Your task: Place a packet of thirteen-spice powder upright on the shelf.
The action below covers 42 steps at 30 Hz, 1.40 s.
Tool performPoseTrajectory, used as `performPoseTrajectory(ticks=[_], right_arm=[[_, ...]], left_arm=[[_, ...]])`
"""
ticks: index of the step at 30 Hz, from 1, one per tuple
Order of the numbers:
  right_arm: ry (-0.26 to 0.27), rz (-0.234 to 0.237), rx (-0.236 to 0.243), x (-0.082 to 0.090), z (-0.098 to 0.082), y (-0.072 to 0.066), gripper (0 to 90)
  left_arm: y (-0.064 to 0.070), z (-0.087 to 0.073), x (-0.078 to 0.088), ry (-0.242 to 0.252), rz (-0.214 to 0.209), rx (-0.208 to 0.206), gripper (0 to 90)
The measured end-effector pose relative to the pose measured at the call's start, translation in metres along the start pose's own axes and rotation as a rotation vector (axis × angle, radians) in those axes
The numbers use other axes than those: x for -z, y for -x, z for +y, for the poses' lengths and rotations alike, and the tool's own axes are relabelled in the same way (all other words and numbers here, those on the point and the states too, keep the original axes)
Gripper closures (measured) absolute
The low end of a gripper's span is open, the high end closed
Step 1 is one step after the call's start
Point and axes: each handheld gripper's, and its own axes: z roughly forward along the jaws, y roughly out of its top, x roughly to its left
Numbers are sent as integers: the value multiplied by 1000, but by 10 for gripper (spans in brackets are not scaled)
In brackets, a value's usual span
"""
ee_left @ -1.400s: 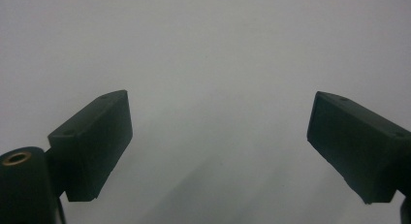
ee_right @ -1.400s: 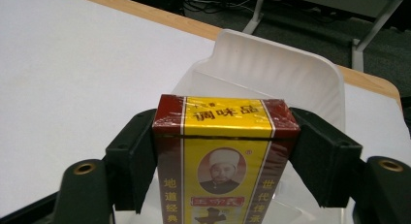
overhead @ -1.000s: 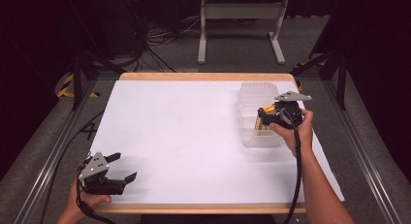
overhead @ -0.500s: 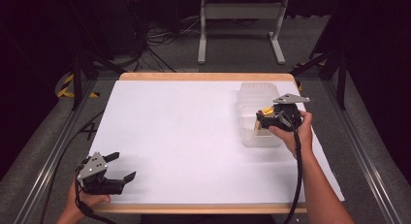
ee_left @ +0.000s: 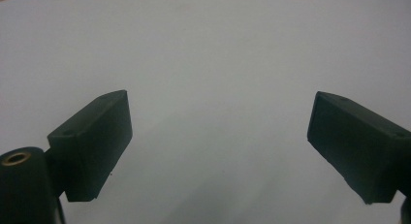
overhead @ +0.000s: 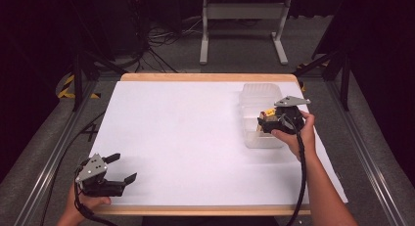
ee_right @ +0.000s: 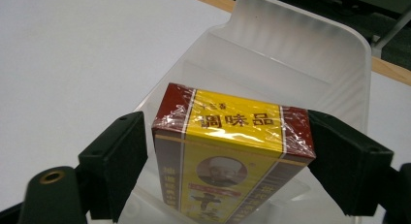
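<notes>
The right tool (ee_right: 228,151) has just been opening; its jaws stand beside a yellow and red box (ee_right: 230,151), which sits between them inside the clear tub (ee_right: 310,54); the left tool (ee_left: 220,151) is spread wide over the bare white surface (ee_left: 208,49).

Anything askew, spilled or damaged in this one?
Nothing stands out. The wrapped yellow-and-red box stands in the clear plastic bin between the right claw's jaws, which have just been opening; its wrap looks intact. The left claw sits open over the bare white table.
</notes>
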Motion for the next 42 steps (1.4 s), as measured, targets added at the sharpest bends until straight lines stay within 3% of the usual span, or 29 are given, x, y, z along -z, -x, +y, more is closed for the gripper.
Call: performPoseTrajectory(ticks=[17, 24, 42], right_arm=[[-33, 17, 28, -1, -1, 1, 159], [-45, 23, 69, 5, -2, 2, 166], [-42, 27, 93, 16, -2, 2, 163]], left_arm=[[0, 0, 1, 6, -2, 1, 94], [0, 1, 2, 17, -2, 9, 94], [1, 1, -1, 2, -9, 9, 94]])
